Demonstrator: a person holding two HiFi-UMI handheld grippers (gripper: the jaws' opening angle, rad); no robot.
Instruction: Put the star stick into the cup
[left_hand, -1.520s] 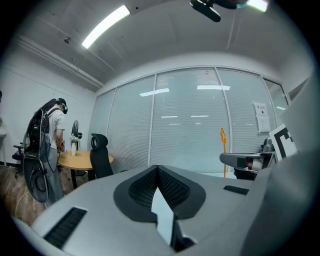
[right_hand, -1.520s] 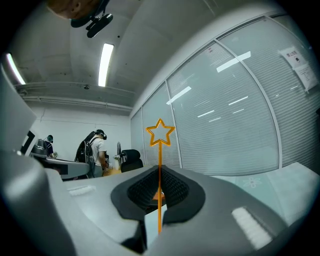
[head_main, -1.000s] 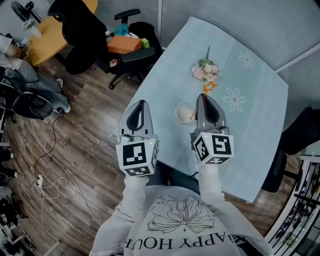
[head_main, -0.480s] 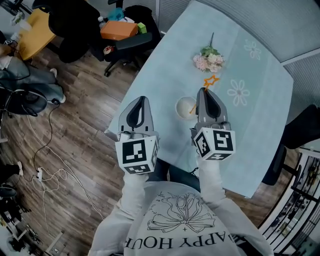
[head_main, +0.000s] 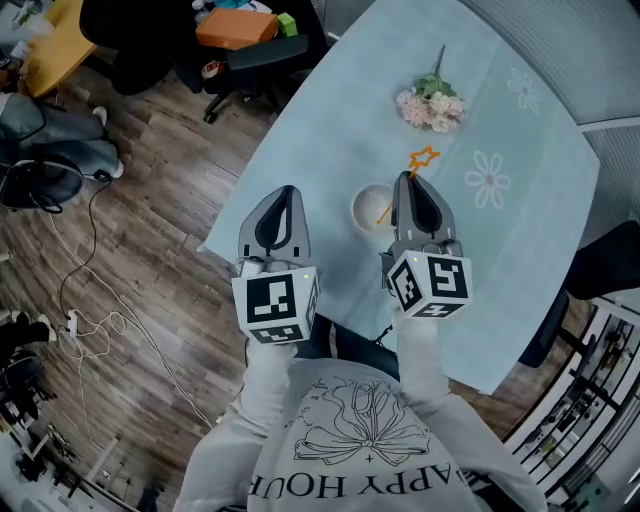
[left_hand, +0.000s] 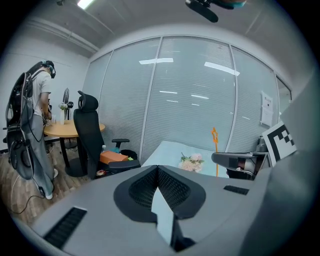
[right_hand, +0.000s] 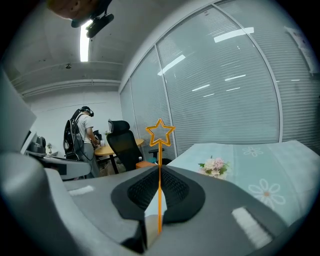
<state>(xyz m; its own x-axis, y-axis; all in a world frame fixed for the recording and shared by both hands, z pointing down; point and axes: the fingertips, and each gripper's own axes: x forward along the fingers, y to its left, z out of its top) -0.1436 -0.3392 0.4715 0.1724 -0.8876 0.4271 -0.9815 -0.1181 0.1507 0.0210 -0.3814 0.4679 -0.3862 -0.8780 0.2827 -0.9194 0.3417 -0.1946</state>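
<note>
The orange star stick is held upright between the jaws of my right gripper, which is shut on it. The stick slants down to the left, and its lower end lies over the mouth of the white cup on the pale blue table. In the right gripper view the star stick rises above my right gripper. My left gripper hangs shut at the table's near-left edge, left of the cup, with nothing in it; the left gripper view shows that left gripper with its jaws together.
A small bunch of pink flowers lies farther back on the table. A black office chair with an orange box stands beyond the table's left edge. Cables trail over the wooden floor. A person stands at a round table far left.
The head view has drifted, so the table and floor sit a little differently in frame. Both grippers, the stick and the cup keep nearly the same places relative to each other.
</note>
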